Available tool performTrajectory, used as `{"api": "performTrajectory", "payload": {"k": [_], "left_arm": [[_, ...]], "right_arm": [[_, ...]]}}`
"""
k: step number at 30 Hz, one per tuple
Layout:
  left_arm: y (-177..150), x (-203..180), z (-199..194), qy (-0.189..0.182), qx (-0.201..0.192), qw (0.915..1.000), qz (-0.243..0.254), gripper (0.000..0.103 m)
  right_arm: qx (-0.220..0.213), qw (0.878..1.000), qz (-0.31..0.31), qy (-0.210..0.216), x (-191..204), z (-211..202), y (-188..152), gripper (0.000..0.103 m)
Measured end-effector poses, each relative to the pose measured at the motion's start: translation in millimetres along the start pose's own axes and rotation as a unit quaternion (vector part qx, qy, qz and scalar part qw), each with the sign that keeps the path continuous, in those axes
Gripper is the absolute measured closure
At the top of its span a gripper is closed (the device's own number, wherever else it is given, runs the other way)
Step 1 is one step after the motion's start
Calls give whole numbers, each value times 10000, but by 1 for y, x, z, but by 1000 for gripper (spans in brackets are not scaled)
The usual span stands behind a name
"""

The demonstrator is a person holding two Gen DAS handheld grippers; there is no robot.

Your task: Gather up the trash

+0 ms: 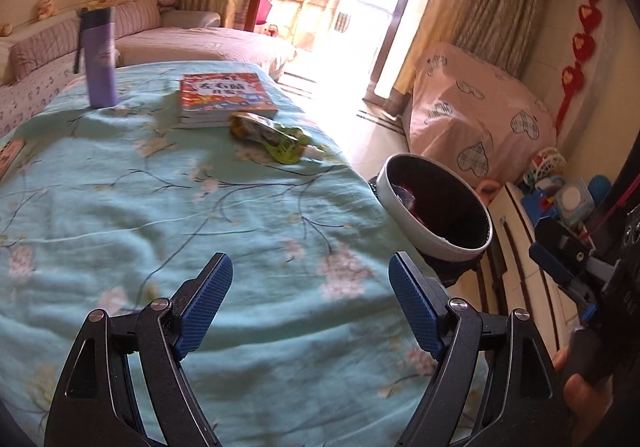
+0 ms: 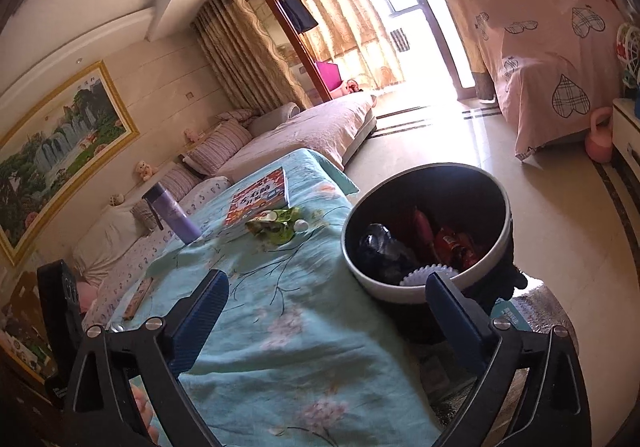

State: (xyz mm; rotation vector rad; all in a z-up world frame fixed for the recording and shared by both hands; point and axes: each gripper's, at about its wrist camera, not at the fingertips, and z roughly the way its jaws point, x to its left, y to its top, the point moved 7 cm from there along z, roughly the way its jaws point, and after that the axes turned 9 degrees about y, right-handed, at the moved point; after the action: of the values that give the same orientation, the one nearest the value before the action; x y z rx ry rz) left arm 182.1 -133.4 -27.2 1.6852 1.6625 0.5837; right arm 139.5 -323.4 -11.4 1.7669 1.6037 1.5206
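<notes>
Bin [image 2: 500, 247] already holds some trash, snack wrapper [image 1: 266, 135] still on table; both grippers, left [image 1: 310, 287] & right [image 2: 328, 311], wide apart, empty.

The worktop [image 1: 168, 215] stands under a cloth, with a sofa [image 1: 192, 37] behind its far left side. On the far end stands a bottle [image 1: 100, 59] upright at the left; to its right lies a book [image 1: 224, 97], and a crumpled pouch [image 1: 272, 135] lies touching the book's near right corner. Off the worktop's right edge stands a trash bin [image 2: 430, 235] with wrappers in it. Beyond the bin, across the floor, sits a draped piece of furniture [image 1: 476, 115].
</notes>
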Motion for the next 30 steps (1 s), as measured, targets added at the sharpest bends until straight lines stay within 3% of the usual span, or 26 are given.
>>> {"api": "performTrajectory", "payload": {"k": [4, 9, 10, 15, 19, 30], "left_arm": [[3, 20, -37, 75, -511, 9986, -90, 19], [1, 42, -81, 423, -1388, 9893, -146, 0], [-2, 46, -86, 547, -1528, 9866, -147, 0], [-16, 61, -98, 974, -1942, 9761, -74, 0], [-28, 75, -96, 1357, -2148, 9671, -163, 0], [-49, 89, -90, 1832, -2221, 9576, -57, 0]], "right_arm": [[-348, 9976, -589, -135, 34, -15, 3, 3], [-1106, 9793, -1600, -555, 73, -42, 8, 0], [-1188, 9760, -1719, -606, 77, -44, 4, 0], [-1239, 9686, -1943, -935, 75, -32, -20, 0], [-1241, 9617, -2119, -1219, 67, -21, -35, 0], [-1116, 9687, -1987, -989, 68, -13, -52, 0]]}}
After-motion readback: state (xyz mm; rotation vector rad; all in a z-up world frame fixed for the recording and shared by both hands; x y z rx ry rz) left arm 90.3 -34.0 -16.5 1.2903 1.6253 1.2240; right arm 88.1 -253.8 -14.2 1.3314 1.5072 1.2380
